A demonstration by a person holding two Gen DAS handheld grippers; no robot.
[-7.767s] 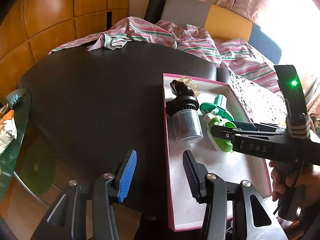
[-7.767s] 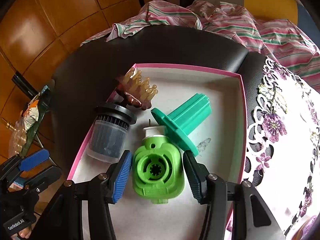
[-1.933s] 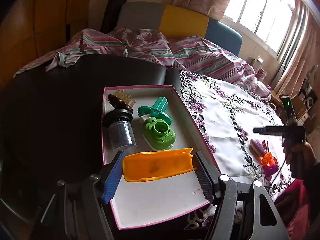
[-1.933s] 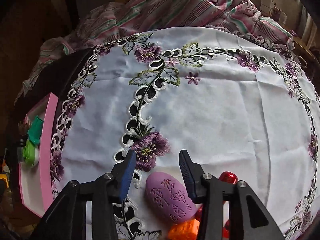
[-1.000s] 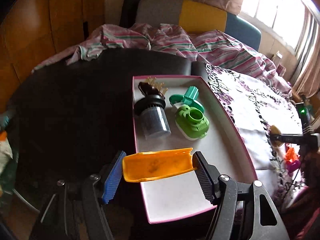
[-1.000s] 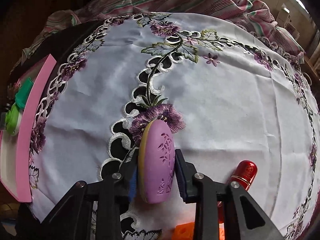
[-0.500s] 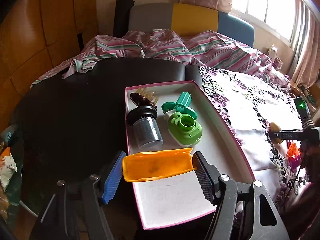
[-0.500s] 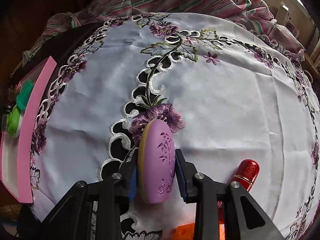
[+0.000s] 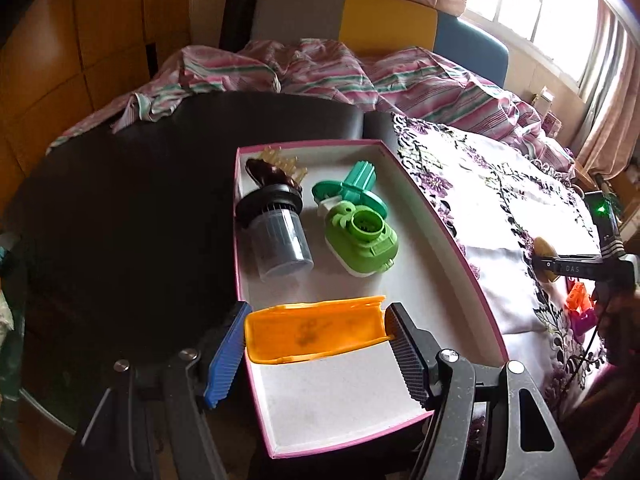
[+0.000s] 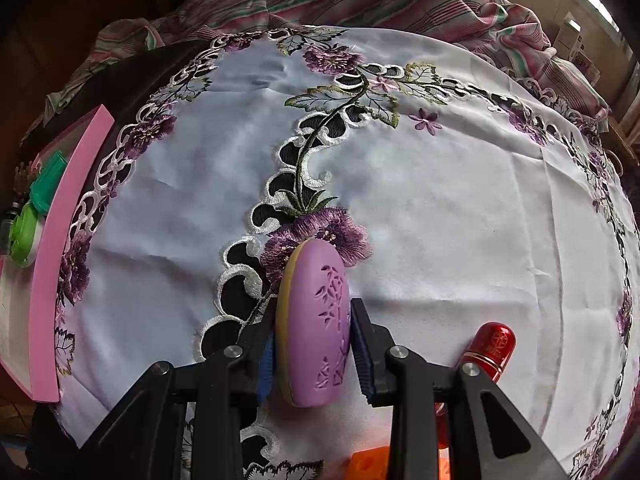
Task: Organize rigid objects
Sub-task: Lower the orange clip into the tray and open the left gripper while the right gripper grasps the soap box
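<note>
Pink-rimmed box [image 9: 452, 236]: on the dark desk [image 9: 132, 200]; holds a ribbed black-capped jar [image 9: 278, 230], a green plastic housing [image 9: 362, 238], a teal finned part [image 9: 352, 188] and a brown comb [image 9: 272, 168].
Left gripper [image 9: 316, 338]: jaws clamped on a glossy orange trough-shaped piece [image 9: 316, 330], over the box's near end.
Right gripper [image 10: 314, 344]: jaws clamped on a smooth purple oval case [image 10: 316, 320] with cut-out leaves, above the embroidered cloth [image 10: 440, 184].
Red metallic tube [image 10: 490, 348]: on the cloth.

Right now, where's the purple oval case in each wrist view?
Left wrist: purple oval case at the far right edge, small, clamped in the right tongs above the embroidered cloth; only its tan edge shows.
Right wrist: purple oval case bottom centre, standing on edge between the tongs.
Shared landmark: pink-rimmed box, centre in the left view, left edge in the right view.
</note>
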